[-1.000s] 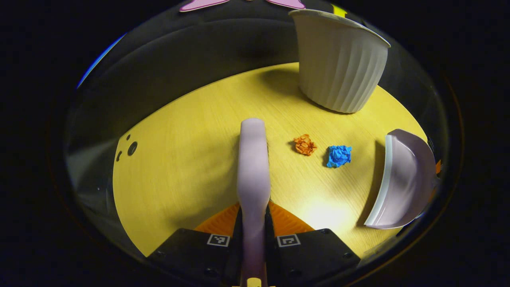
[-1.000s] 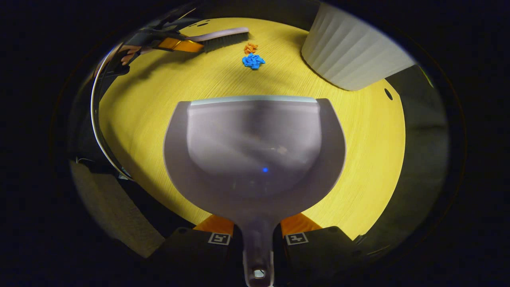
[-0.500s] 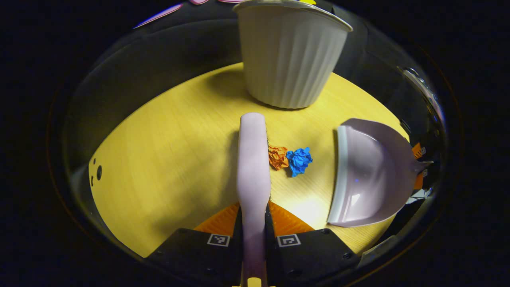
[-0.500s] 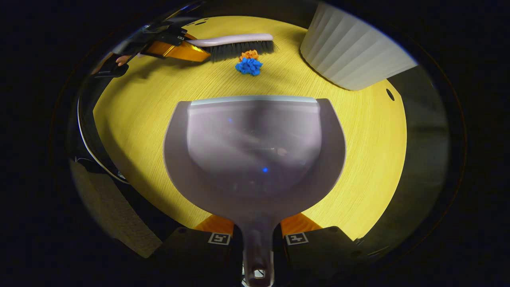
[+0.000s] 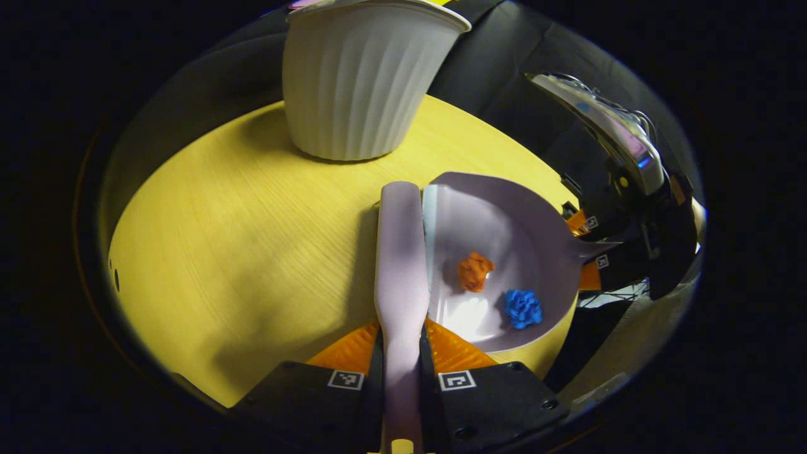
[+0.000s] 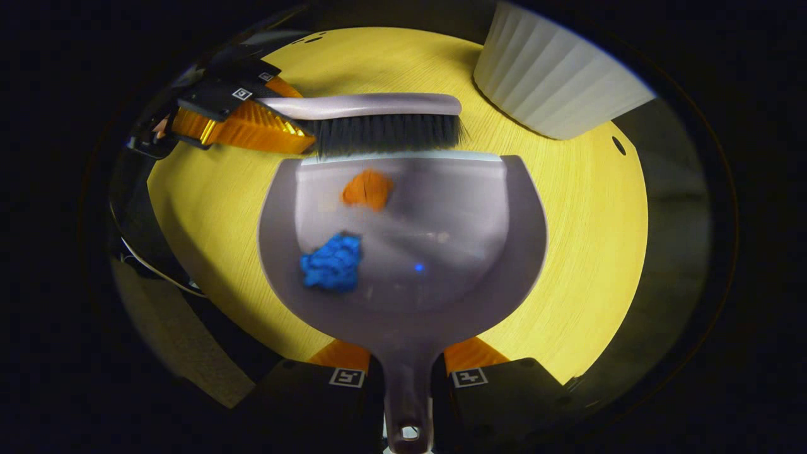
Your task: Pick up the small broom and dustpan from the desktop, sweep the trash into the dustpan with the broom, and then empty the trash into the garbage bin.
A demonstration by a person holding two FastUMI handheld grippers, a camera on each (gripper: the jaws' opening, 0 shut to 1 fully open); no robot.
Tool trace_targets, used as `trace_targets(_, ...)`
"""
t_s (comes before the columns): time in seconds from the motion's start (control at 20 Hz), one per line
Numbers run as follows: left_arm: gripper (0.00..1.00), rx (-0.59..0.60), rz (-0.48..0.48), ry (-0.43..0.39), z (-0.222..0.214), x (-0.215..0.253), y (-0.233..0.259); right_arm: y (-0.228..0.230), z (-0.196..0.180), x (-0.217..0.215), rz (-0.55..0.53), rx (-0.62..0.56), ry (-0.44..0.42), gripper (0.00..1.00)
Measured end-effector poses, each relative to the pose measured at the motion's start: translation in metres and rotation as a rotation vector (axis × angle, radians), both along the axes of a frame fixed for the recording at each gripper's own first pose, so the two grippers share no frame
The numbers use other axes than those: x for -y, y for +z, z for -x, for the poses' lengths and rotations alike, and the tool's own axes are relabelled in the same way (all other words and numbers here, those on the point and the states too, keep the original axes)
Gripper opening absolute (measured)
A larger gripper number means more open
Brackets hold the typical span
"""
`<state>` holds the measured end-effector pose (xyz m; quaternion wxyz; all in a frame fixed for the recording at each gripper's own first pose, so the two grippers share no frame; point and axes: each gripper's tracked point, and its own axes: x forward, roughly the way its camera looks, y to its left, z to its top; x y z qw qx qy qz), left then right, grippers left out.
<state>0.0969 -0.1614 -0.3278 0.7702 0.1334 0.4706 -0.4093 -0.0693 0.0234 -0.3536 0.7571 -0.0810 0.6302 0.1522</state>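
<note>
Trash, orange wad (image 6: 367,189) and blue wad (image 6: 332,262), sits in dustpan (image 6: 403,252); broom (image 6: 384,120) bristles at its lip. Left gripper (image 5: 401,353) clamped on broom handle, right gripper (image 6: 406,372) clamped on dustpan handle. Keep pan level, lift slow to bin (image 5: 365,75); lip contact w/ desk prob, hard to tell.

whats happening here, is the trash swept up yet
A person works two handheld grippers over a yellow table. The left gripper grips the broom, whose bristles sit at the lip of the dustpan, held by the right gripper. The orange paper wad and blue paper wad both lie inside the pan. Emptying into the white ribbed bin is not yet done.
</note>
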Motion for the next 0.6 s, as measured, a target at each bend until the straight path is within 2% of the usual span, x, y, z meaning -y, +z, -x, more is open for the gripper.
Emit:
trace_targets(0.15, 0.31, 0.061, -0.022, 0.052, -0.016, -0.012, 0.007, -0.001, 0.003, 0.003, -0.005, 0.014, -0.022, 0.35)
trace_targets(0.25, 0.28, 0.108, -0.041, 0.108, -0.027, -0.031, 0.008, 0.003, 0.005, 0.004, -0.024, 0.025, -0.046, 0.35)
trace_targets(0.3, 0.32, 0.125, -0.044, 0.144, -0.032, -0.041, 0.008, 0.007, 0.007, 0.005, -0.032, 0.033, -0.06, 0.35)
trace_targets(0.35, 0.24, 0.144, -0.046, 0.18, -0.034, -0.055, 0.006, 0.013, 0.008, 0.007, -0.041, 0.037, -0.071, 0.35)
trace_targets(0.55, 0.32, 0.199, -0.038, 0.31, -0.032, -0.115, -0.006, 0.052, 0.018, 0.025, -0.054, 0.052, -0.118, 0.35)
trace_targets(0.6, 0.29, 0.198, -0.035, 0.335, -0.026, -0.125, -0.014, 0.063, 0.019, 0.033, -0.056, 0.063, -0.131, 0.35)
